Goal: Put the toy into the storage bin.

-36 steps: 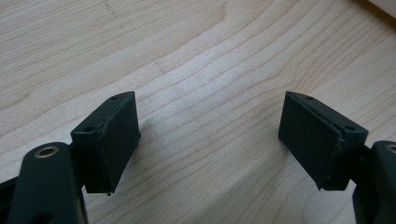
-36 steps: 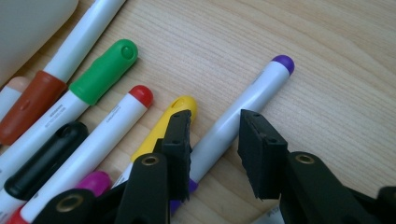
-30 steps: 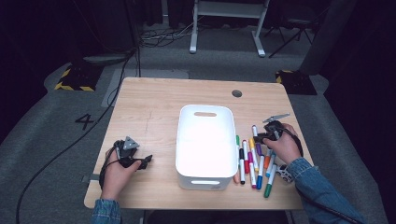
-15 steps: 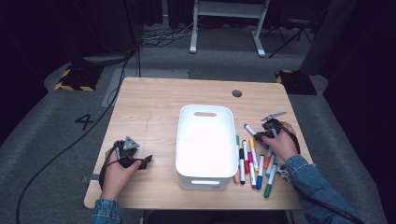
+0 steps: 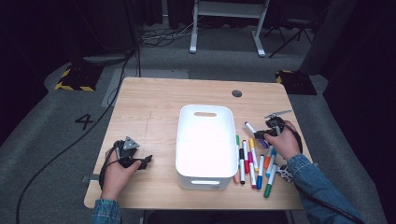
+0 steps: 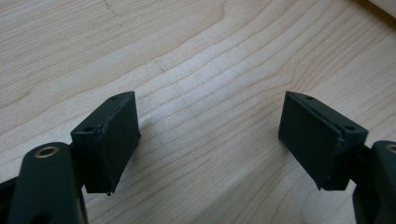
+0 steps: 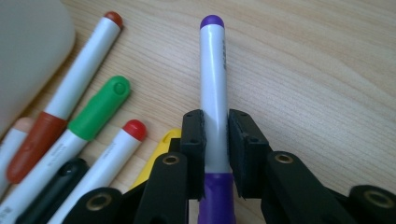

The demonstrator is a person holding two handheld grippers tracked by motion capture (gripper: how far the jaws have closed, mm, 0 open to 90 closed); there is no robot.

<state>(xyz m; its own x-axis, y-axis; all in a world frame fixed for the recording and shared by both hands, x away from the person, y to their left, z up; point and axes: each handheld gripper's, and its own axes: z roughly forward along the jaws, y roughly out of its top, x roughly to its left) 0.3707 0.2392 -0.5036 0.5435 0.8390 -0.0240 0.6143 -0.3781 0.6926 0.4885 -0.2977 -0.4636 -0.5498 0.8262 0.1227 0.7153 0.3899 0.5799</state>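
A purple marker [image 5: 250, 127] with a white barrel sticks out up and to the left from my right gripper [image 5: 262, 133], which is shut on it to the right of the white bin [image 5: 205, 108]. In the right gripper view the jaws press both sides of the purple marker [image 7: 214, 70] just above its purple cap, and its tip points away over the wood. My left gripper [image 5: 144, 161] rests near the table's front left and is open. In the left gripper view the gripper [image 6: 210, 135] has bare wood between its fingers [image 6: 116, 140].
Several coloured markers [image 5: 254, 163] lie in a row between the bin and the right hand. A green one [image 7: 100, 107] and a red one [image 7: 126, 140] lie just left of the held marker. The wooden table [image 5: 149, 107] has a round grommet [image 5: 236, 93] near its far edge.
The right gripper has closed on the purple marker and raised its tip off the row, so it now points up and left. The left hand has stayed still.
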